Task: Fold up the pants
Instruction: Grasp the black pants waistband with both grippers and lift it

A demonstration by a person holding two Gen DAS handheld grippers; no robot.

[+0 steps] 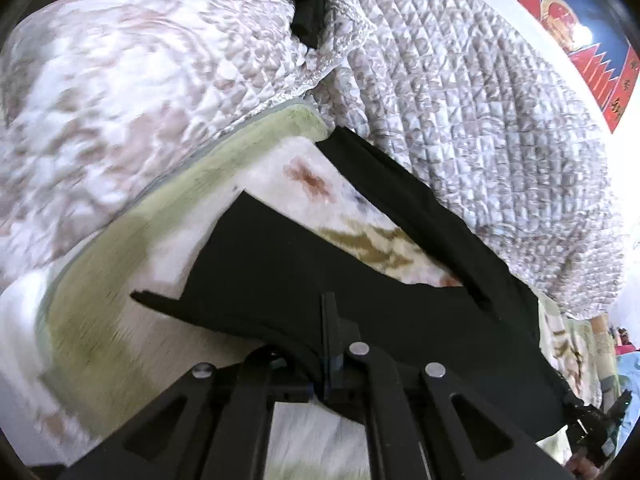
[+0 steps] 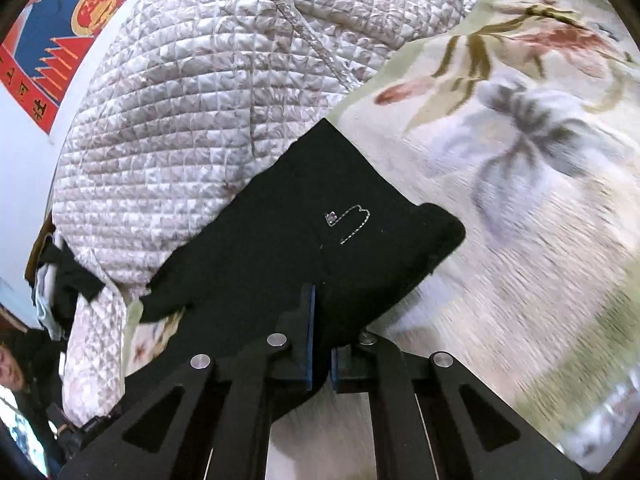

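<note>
Matt black cloth pants point(image 2: 304, 216); glossy quilted satin bedspread point(image 2: 192, 92).

Hidden, cropped and blurred parts

The black pants point(image 1: 280, 264) run under the left gripper point(image 1: 334, 344), their near edge lost behind its linkage; the right gripper point(image 2: 320, 344) likewise covers the cloth pinched there. The floral blanket point(image 2: 520, 240) smears with motion blur, and the red-and-blue wall hanging point(image 2: 60, 40) is cut by the frame edge.
</note>
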